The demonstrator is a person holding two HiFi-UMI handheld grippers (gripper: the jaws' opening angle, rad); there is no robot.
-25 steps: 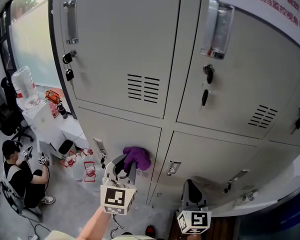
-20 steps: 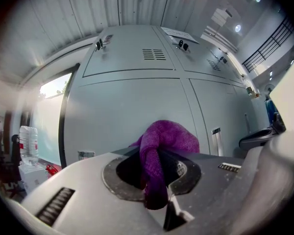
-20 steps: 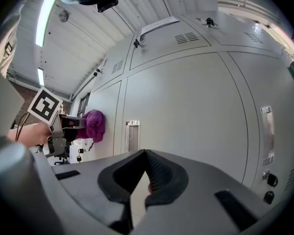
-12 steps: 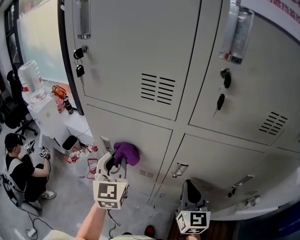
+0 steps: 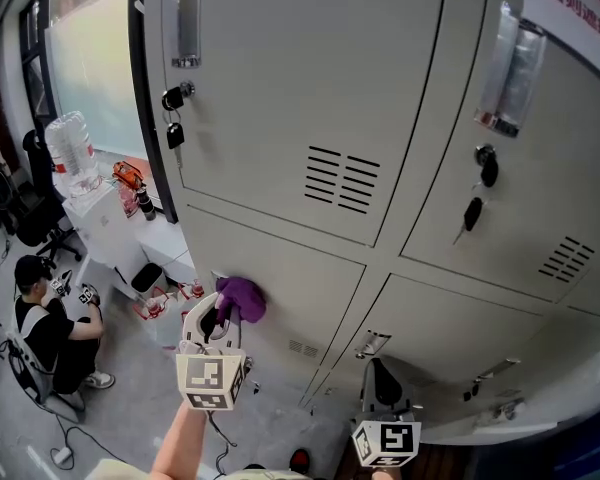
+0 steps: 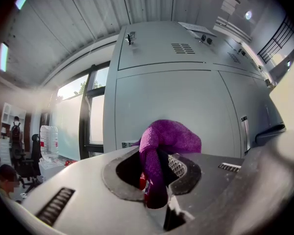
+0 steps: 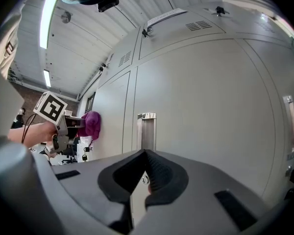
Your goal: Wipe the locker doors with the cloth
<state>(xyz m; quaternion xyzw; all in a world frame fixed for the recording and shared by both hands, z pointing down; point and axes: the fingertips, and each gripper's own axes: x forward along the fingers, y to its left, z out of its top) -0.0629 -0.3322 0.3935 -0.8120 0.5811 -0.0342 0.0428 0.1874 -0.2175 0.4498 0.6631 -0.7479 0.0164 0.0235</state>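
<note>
A purple cloth (image 5: 242,297) is bunched in my left gripper (image 5: 218,308), which is shut on it and presses it against the left part of a lower grey locker door (image 5: 290,283). The left gripper view has the cloth (image 6: 169,141) hanging down between the jaws, with the door right behind it. My right gripper (image 5: 380,370) is shut and holds nothing; it hangs low, in front of the bottom lockers. From the right gripper view, the cloth (image 7: 91,124) shows far left, beside a recessed door handle (image 7: 146,131).
Keys hang from the locks of the upper doors (image 5: 174,133) (image 5: 472,213). A lower door handle (image 5: 372,344) juts out between the grippers. To the left stand a white table (image 5: 105,218) with a water bottle (image 5: 72,148), and a person (image 5: 45,333) sits on the floor.
My left gripper has slid the cloth leftward along the lower door. The head view has swung, so the lockers sit further right. The right gripper has stayed put.
</note>
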